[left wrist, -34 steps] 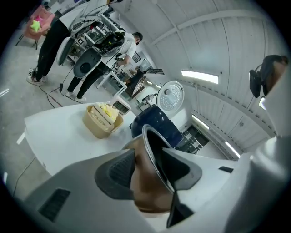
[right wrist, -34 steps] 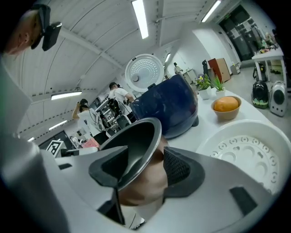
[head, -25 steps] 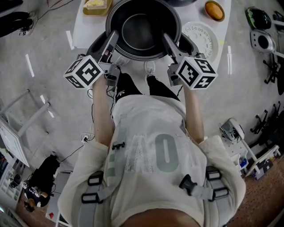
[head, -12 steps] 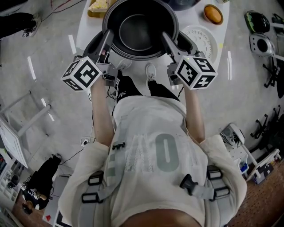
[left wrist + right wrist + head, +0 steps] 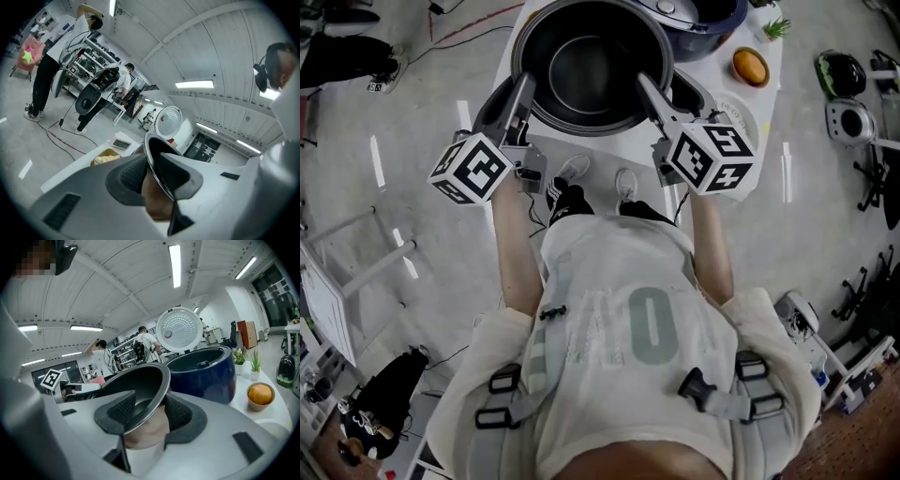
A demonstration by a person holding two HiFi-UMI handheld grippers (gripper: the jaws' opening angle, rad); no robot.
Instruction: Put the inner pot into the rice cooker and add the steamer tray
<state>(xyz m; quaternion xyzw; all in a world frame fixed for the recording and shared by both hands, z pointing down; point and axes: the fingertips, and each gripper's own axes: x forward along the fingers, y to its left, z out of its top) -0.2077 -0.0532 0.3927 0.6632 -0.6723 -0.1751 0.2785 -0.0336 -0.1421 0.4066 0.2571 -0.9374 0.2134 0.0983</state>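
Note:
The dark inner pot point(image 5: 591, 66) hangs above the white table point(image 5: 581, 150), held by its rim from both sides. My left gripper point(image 5: 525, 84) is shut on the left rim, which runs between its pads point(image 5: 136, 176). My right gripper point(image 5: 644, 84) is shut on the right rim point(image 5: 154, 394). Both sets of jaws have just been closing on that rim. The navy rice cooker point(image 5: 201, 371) stands just beyond the pot with its lid point(image 5: 179, 330) up. Of the white steamer tray point(image 5: 750, 112), only an edge shows beside the right gripper's marker cube.
An orange in a small bowl point(image 5: 751, 66) and a small plant point(image 5: 773, 28) stand on the table's right end. A yellow food box point(image 5: 107, 158) and a scale point(image 5: 123, 139) sit at its left end. People and equipment racks are far off.
Both grippers have risen with the pot between them, and it has moved toward the rice cooker, which now shows at the top edge of the head view.

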